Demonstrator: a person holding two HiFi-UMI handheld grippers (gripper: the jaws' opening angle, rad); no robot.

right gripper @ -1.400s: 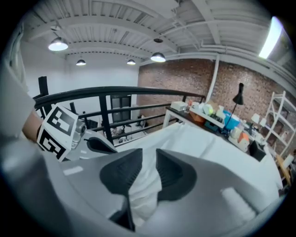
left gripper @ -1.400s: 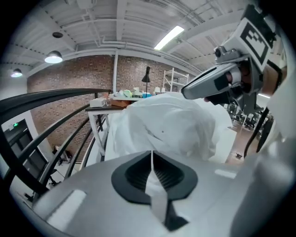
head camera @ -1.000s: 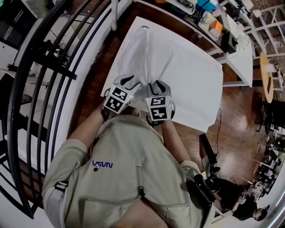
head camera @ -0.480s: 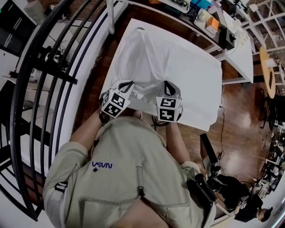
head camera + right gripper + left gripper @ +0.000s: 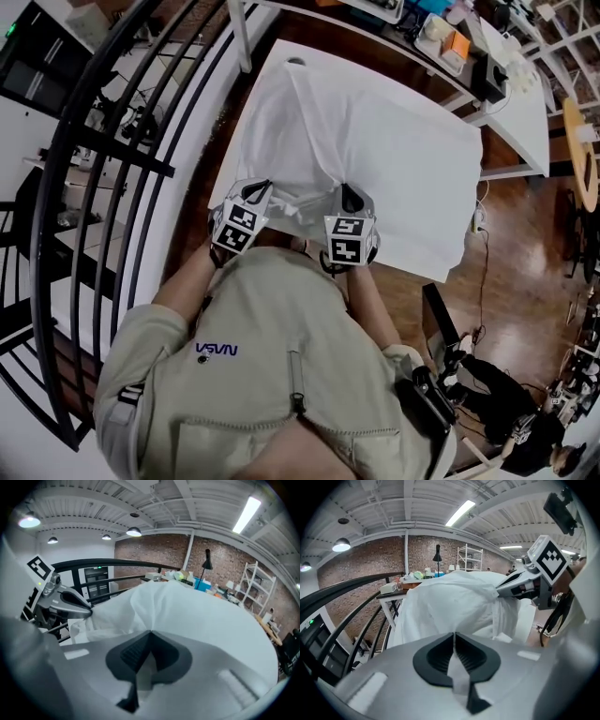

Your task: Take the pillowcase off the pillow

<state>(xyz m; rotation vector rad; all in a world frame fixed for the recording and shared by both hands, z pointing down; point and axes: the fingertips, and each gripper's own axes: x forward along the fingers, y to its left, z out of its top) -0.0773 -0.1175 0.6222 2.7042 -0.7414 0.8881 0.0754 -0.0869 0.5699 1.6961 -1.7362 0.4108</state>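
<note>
Pillowcase (image 5: pixel 309 131), white, on a table (image 5: pixel 441 197); left gripper (image 5: pixel 262 186) and right gripper (image 5: pixel 349 193) each clamp tight on its near hem, set apart, likely to spread the opening.

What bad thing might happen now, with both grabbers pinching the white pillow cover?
1. The left gripper and right gripper each pinch only a thin fold of the pillowcase, so the cloth may slip out when pulled.
2. They grip at the near edge of the table, so a pull might drag the whole stuffed pillowcase off instead of freeing it.
</note>
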